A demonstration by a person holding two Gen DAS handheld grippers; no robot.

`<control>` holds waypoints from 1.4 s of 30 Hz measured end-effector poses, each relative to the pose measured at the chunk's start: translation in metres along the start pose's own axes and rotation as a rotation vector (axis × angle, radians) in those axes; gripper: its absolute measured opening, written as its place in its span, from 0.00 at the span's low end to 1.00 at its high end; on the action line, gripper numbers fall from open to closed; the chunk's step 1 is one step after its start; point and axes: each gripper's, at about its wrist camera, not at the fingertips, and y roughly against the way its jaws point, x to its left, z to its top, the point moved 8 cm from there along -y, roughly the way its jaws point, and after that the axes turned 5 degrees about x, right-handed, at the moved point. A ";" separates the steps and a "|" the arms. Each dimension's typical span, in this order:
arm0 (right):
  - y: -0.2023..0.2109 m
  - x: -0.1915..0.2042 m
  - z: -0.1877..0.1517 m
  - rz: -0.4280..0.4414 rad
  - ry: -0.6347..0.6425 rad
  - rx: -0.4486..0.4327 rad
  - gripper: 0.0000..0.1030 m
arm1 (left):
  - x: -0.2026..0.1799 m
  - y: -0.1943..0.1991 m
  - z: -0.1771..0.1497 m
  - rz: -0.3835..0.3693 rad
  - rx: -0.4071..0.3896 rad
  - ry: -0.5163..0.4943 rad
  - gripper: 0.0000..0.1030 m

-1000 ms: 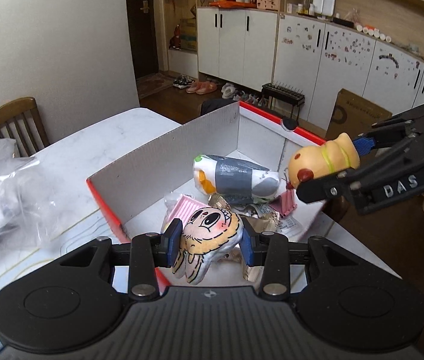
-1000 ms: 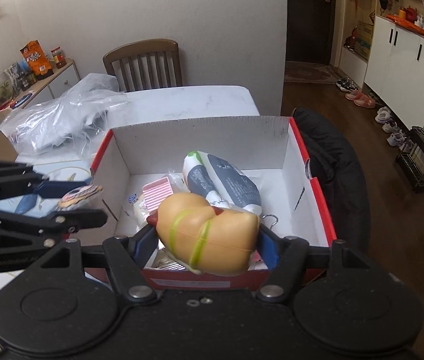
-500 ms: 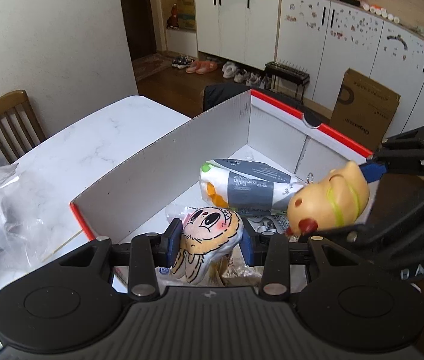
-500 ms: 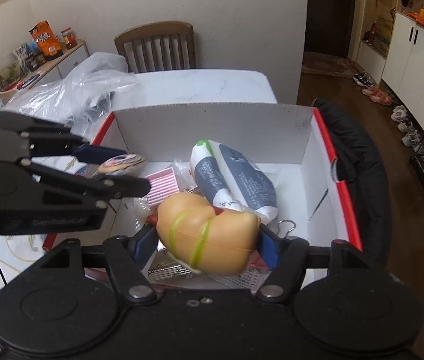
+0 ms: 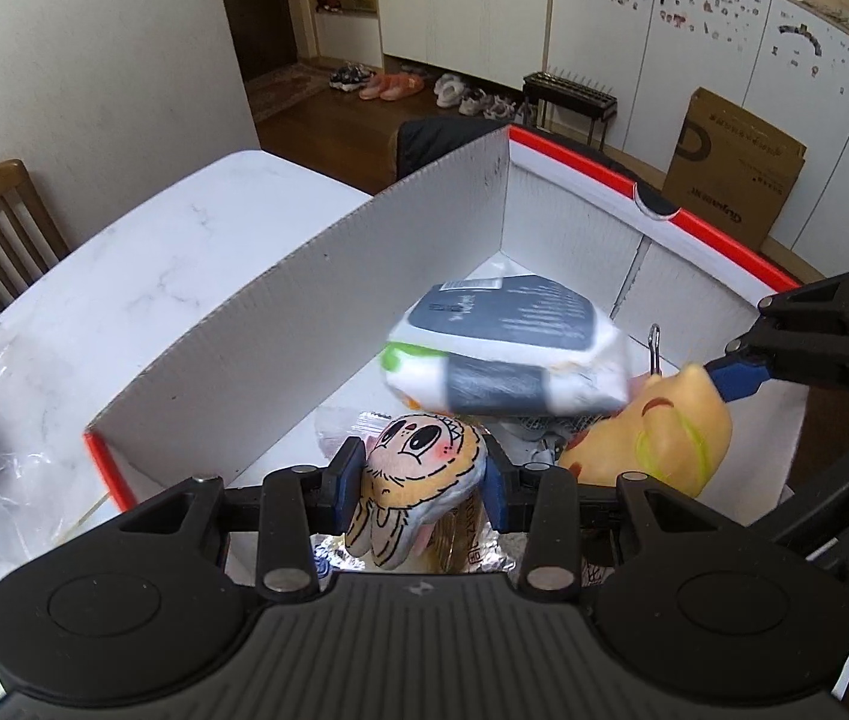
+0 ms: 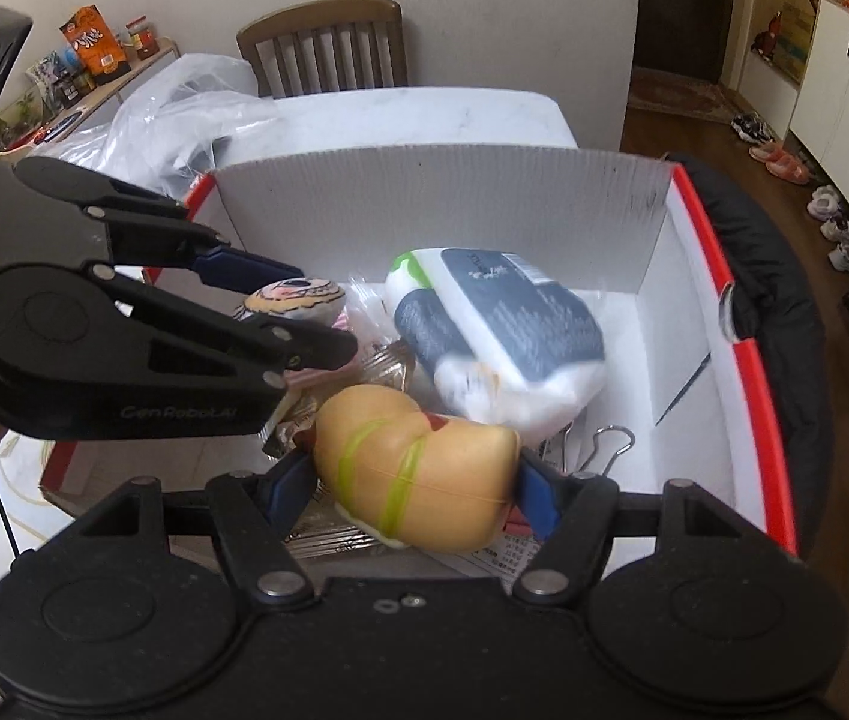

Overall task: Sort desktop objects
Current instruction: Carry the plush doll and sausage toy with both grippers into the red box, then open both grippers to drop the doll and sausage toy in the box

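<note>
Softly rounded hot-dog toy [image 6: 418,468] over ribbed white corrugated box [image 6: 442,192].

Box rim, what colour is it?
Red, along the white box's rim; clearest in the right wrist view.

We see the box [image 6: 442,180] on the table [image 6: 424,114], a chair [image 6: 328,42] behind at twelve o'clock. Inside, the tissue pack [image 6: 502,330] lies at centre; the plush toy [image 6: 295,300] sits at its nine o'clock, the hot-dog toy [image 6: 418,474] at six, binder clips [image 6: 610,444] at four. Plastic bags [image 6: 184,114] lie at ten, outside.
</note>
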 end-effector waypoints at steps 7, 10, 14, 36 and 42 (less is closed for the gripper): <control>-0.013 -0.005 -0.004 0.006 -0.016 0.031 0.67 | -0.004 -0.014 0.000 -0.025 0.039 -0.011 0.37; -0.016 -0.009 -0.005 0.018 -0.033 0.042 0.67 | -0.005 -0.020 -0.001 -0.036 0.059 -0.013 0.37; -0.018 -0.010 -0.005 0.029 -0.035 0.050 0.69 | -0.006 -0.025 -0.002 -0.044 0.073 -0.011 0.38; 0.012 -0.001 -0.004 0.047 0.026 -0.021 0.84 | 0.007 0.009 -0.015 -0.066 -0.003 0.061 0.61; 0.032 0.001 -0.003 0.037 0.034 -0.066 0.84 | 0.006 0.032 -0.019 -0.060 -0.050 0.075 0.61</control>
